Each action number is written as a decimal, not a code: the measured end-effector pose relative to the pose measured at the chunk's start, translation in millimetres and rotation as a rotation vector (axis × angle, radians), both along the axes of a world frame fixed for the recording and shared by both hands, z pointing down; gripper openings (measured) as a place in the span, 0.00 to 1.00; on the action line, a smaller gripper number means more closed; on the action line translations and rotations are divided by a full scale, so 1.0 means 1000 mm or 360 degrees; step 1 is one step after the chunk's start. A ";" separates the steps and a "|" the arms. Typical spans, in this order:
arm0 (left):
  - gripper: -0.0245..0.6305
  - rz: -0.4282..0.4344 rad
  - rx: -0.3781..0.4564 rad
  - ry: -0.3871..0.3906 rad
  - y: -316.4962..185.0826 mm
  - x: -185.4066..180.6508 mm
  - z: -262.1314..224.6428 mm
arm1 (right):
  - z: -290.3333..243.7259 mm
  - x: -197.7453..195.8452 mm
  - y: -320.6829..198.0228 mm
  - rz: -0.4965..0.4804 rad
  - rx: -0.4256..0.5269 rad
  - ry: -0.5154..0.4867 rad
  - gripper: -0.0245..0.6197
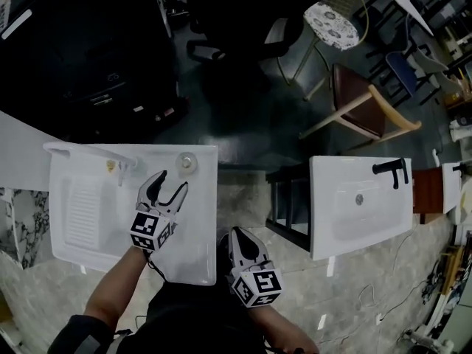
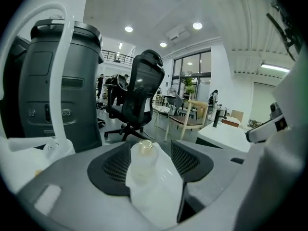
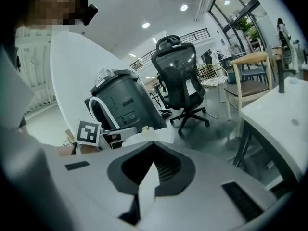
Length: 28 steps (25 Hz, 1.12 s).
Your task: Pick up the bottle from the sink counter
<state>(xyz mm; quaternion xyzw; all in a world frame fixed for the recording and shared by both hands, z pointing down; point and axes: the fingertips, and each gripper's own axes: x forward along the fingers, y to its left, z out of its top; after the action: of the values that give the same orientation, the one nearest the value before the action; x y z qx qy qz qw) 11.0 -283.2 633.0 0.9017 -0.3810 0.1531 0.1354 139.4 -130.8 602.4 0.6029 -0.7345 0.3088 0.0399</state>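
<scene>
Scene: a person stands at a white desk with a moulded sink basin (image 1: 200, 260), a marker-cube gripper in each hand.
Bottle: the small clear plastic bottle with a pale cap (image 1: 186, 162) stands upright at the desk's far right corner, beside the basin's rim.
Left gripper: the grey two-jaw left gripper (image 1: 172, 181) hangs over the desk's right strip and points at the bottle; its jaws are spread wide. In the left gripper view the bottle sits framed in the gap. From the head view it stands just past the tips, and no pad presses on it.
Right gripper: the right gripper (image 1: 237, 234) is held off the desk's near right corner, close to the person's body; its jaws meet at the tips with nothing between them.
Tap: a pale curved tap (image 1: 122, 167) stands at the desk's far edge, left of the bottle.
Surroundings: a black mesh office chair (image 2: 139, 93) and a dark grey bin (image 2: 57, 81) stand beyond the desk; a second white basin unit with a black tap (image 1: 394, 169) stands to the right.
</scene>
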 end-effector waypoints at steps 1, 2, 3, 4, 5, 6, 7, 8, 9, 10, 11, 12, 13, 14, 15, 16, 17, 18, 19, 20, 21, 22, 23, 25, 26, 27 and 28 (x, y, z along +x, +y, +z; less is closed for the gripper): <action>0.42 0.0012 -0.0005 -0.0009 -0.005 0.003 0.006 | 0.003 0.001 0.001 0.0013 -0.0011 0.0000 0.05; 0.43 0.0021 -0.0010 -0.0016 -0.009 0.005 0.011 | 0.006 0.002 0.002 0.0026 -0.0022 0.0001 0.05; 0.44 0.0026 -0.0012 -0.0023 -0.012 0.008 0.016 | 0.009 0.003 0.003 0.0038 -0.0034 0.0001 0.05; 0.46 0.0028 -0.0013 -0.0029 -0.016 0.010 0.021 | 0.012 0.004 0.004 0.0048 -0.0045 0.0002 0.05; 0.48 0.0029 -0.0013 -0.0036 -0.020 0.012 0.024 | 0.015 0.005 0.005 0.0058 -0.0055 0.0003 0.05; 0.50 0.0031 -0.0015 -0.0044 -0.024 0.013 0.028 | 0.017 0.007 0.005 0.0067 -0.0065 0.0005 0.05; 0.52 0.0034 -0.0017 -0.0054 -0.028 0.015 0.032 | 0.019 0.009 0.005 0.0078 -0.0076 0.0009 0.05; 0.54 0.0040 -0.0021 -0.0063 -0.032 0.017 0.036 | 0.021 0.010 0.005 0.0089 -0.0085 0.0012 0.05; 0.55 0.0048 -0.0024 -0.0071 -0.035 0.019 0.040 | 0.023 0.012 0.005 0.0101 -0.0094 0.0013 0.05; 0.55 0.0058 -0.0027 -0.0078 -0.038 0.021 0.044 | 0.024 0.013 0.005 0.0114 -0.0101 0.0013 0.05; 0.56 0.0069 -0.0030 -0.0083 -0.040 0.023 0.047 | 0.025 0.014 0.005 0.0125 -0.0108 0.0013 0.05; 0.56 0.0080 -0.0031 -0.0090 -0.042 0.026 0.051 | 0.026 0.015 0.006 0.0135 -0.0113 0.0013 0.05; 0.56 0.0086 -0.0030 -0.0098 -0.043 0.028 0.054 | 0.026 0.016 0.007 0.0145 -0.0116 0.0014 0.05; 0.56 0.0089 -0.0025 -0.0105 -0.044 0.030 0.057 | 0.026 0.018 0.008 0.0154 -0.0119 0.0016 0.05; 0.56 0.0087 -0.0019 -0.0110 -0.046 0.032 0.059 | 0.026 0.019 0.010 0.0164 -0.0120 0.0018 0.05; 0.56 0.0081 -0.0011 -0.0112 -0.048 0.033 0.061 | 0.026 0.021 0.011 0.0175 -0.0122 0.0021 0.05; 0.56 0.0075 -0.0003 -0.0112 -0.050 0.034 0.062 | 0.026 0.022 0.013 0.0188 -0.0123 0.0025 0.05; 0.57 0.0072 0.0004 -0.0113 -0.052 0.035 0.064 | 0.026 0.024 0.014 0.0201 -0.0127 0.0029 0.05; 0.57 0.0075 0.0008 -0.0119 -0.053 0.037 0.067 | 0.027 0.025 0.016 0.0214 -0.0131 0.0033 0.05; 0.57 0.0079 0.0009 -0.0130 -0.054 0.039 0.070 | 0.028 0.027 0.018 0.0226 -0.0136 0.0035 0.05; 0.57 0.0083 0.0008 -0.0145 -0.055 0.041 0.074 | 0.029 0.028 0.020 0.0237 -0.0141 0.0034 0.05; 0.57 0.0083 0.0007 -0.0157 -0.055 0.042 0.077 | 0.030 0.028 0.021 0.0245 -0.0143 0.0030 0.05; 0.57 0.0079 0.0011 -0.0164 -0.056 0.043 0.079 | 0.031 0.028 0.022 0.0251 -0.0144 0.0023 0.05; 0.57 0.0065 0.0030 -0.0170 -0.059 0.044 0.080 | 0.031 0.028 0.023 0.0257 -0.0145 0.0012 0.05; 0.57 0.0061 0.0043 -0.0176 -0.061 0.044 0.081 | 0.032 0.028 0.023 0.0257 -0.0148 0.0011 0.05; 0.57 0.0061 0.0055 -0.0184 -0.062 0.045 0.081 | 0.032 0.028 0.024 0.0255 -0.0152 0.0013 0.05; 0.57 0.0064 0.0065 -0.0191 -0.062 0.045 0.080 | 0.033 0.027 0.024 0.0251 -0.0156 0.0017 0.05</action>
<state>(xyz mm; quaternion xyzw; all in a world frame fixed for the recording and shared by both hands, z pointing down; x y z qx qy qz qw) 56.3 -345.3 713.4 0.9009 -0.3734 0.2017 0.0909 166.9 -107.0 635.2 0.6577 -0.6687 0.3433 0.0487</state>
